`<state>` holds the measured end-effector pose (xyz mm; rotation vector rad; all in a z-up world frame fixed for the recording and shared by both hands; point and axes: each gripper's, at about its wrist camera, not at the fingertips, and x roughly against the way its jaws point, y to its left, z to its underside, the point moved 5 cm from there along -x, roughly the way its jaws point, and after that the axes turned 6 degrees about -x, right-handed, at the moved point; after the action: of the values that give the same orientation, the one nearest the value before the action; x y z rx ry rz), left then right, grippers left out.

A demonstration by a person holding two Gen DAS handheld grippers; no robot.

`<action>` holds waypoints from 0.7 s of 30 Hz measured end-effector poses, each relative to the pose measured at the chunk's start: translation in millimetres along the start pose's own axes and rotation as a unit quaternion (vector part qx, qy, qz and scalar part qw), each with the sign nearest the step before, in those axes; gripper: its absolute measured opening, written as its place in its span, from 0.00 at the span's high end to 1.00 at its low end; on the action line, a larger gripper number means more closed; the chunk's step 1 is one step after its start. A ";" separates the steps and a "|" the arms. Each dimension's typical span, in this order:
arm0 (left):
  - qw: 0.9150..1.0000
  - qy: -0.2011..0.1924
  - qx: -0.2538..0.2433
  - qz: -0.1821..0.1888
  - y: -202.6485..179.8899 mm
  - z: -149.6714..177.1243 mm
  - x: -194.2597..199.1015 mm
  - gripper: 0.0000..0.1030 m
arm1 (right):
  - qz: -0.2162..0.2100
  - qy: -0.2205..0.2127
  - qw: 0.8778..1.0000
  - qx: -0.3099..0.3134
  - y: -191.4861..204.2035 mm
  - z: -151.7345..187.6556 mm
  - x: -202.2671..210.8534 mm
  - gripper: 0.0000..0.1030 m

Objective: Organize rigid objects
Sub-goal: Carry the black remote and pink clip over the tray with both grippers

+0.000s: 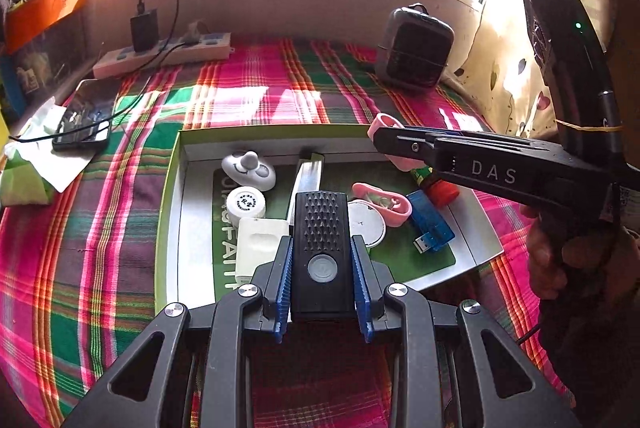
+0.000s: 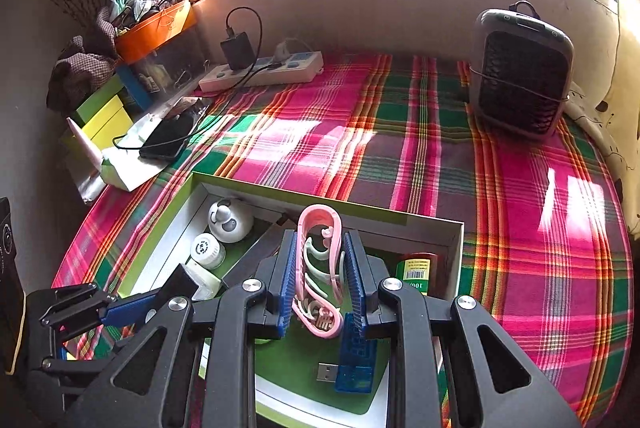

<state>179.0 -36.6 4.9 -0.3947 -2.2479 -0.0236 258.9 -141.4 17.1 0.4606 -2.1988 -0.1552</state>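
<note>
Nearest to me, the left tongs (image 1: 322, 260) are pinching a black ribbed device (image 1: 320, 228) with a round grey button, its blue pads pressed on both long sides, held over the near edge of the green-rimmed box (image 1: 172, 187). The right tongs (image 2: 320, 284) are pinching a pink plastic clip (image 2: 320, 260), which stands upright between their blue pads above the box's right half; in the left view they reach in from the right, gripped by a hand (image 1: 568, 260).

Inside the box, on its green floor, a translucent blue USB stick (image 1: 430, 222) lies near the right side, with a second pink clip (image 1: 382, 201) just beside it and a round white disc (image 1: 366, 224) partly under the black device. A white rectangular block (image 1: 260, 244) sits at the left front, a small white round jar (image 1: 245, 203) behind it, and a white oval toy (image 1: 248, 169) with a smiling face in the far left corner. A red-capped tube (image 2: 414, 270) with a barcode label rests against the right wall.

The box sits on a bench covered by a pink and green plaid cloth (image 2: 400, 155). Farther left a black phone (image 2: 168, 137) lies on white paper. At the back stand a white power strip (image 2: 264, 71) with a black charger, and, to the right, a grey fan heater (image 2: 520, 83) below the window.
</note>
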 end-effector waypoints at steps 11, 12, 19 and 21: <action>1.000 0.008 0.000 -0.005 -0.2 -2.0 -13.9 0.75 | -0.004 0.030 1.000 0.003 -1.7 2.5 -28.8 0.76; 1.000 0.009 0.001 -0.006 0.2 -1.7 -15.3 0.75 | -0.005 0.032 0.999 0.003 -2.2 2.6 -30.6 0.76; 1.000 0.013 -0.003 -0.009 -2.1 -1.2 -21.8 0.75 | -0.003 0.044 0.999 0.003 -5.0 4.5 -42.4 0.76; 1.000 0.014 0.000 -0.006 -2.0 -0.7 -22.9 0.75 | -0.001 0.048 0.999 0.002 -6.3 5.4 -45.4 0.76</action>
<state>192.8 -44.9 -11.6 -0.3793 -2.2230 -0.0352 281.9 -130.3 -21.4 0.4634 -2.1052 -0.1265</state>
